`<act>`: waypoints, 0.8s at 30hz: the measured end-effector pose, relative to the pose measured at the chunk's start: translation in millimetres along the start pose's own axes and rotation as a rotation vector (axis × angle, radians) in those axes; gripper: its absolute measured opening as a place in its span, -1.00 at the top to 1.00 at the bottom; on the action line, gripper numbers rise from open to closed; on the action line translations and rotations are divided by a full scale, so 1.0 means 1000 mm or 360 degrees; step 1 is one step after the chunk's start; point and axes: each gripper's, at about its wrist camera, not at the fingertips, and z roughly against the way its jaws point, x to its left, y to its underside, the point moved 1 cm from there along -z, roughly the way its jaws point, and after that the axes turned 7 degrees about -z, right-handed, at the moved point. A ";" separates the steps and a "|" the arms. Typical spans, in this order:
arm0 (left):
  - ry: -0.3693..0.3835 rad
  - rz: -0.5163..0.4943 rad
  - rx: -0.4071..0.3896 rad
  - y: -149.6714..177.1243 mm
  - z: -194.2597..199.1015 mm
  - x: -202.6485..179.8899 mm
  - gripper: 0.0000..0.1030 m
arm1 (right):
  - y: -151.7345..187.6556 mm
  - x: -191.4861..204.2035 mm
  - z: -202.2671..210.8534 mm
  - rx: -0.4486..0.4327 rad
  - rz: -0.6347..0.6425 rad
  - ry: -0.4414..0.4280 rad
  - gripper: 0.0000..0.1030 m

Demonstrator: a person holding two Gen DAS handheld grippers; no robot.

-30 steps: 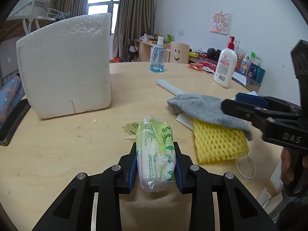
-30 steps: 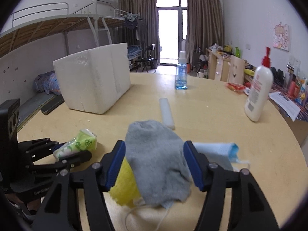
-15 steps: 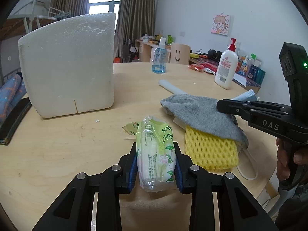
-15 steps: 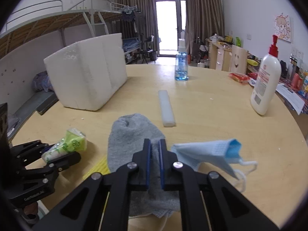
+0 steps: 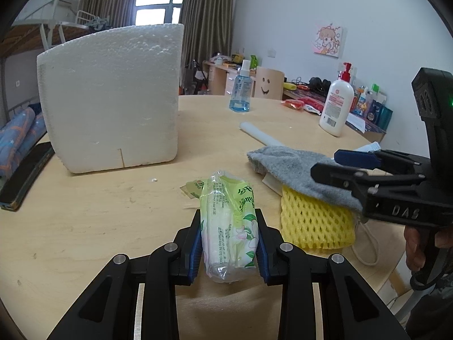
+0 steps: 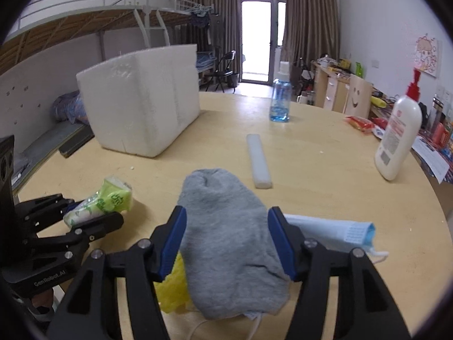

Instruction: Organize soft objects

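The left gripper [image 5: 228, 246] is pinching a tissue pack [image 5: 228, 226] near the table's [image 5: 85, 212] near edge. The right gripper's [image 6: 226, 240] fingers, just reopening, are straddling the sock [image 6: 226, 226] atop a yellow net [image 5: 314, 226] and mask [image 6: 334, 231]. Nothing is looking sorted into the foam box [image 5: 113, 96] yet.

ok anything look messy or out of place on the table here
Yes: the soft things lie in a loose heap. The grey sock is draped over the yellow foam net and the blue face mask, whose ear loop trails out. The foam box has a small crack at its base.
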 end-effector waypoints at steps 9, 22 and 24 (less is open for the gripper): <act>0.0000 0.0009 0.0000 -0.001 -0.002 0.000 0.34 | 0.006 0.002 -0.015 0.0109 0.0042 0.0043 0.44; -0.0020 0.0022 -0.0044 -0.006 0.009 0.008 0.34 | -0.009 -0.001 0.018 -0.0051 -0.0003 -0.0026 0.85; -0.0028 0.0023 -0.0057 -0.007 0.012 0.009 0.34 | -0.013 0.000 0.026 -0.0083 0.0002 -0.0036 0.85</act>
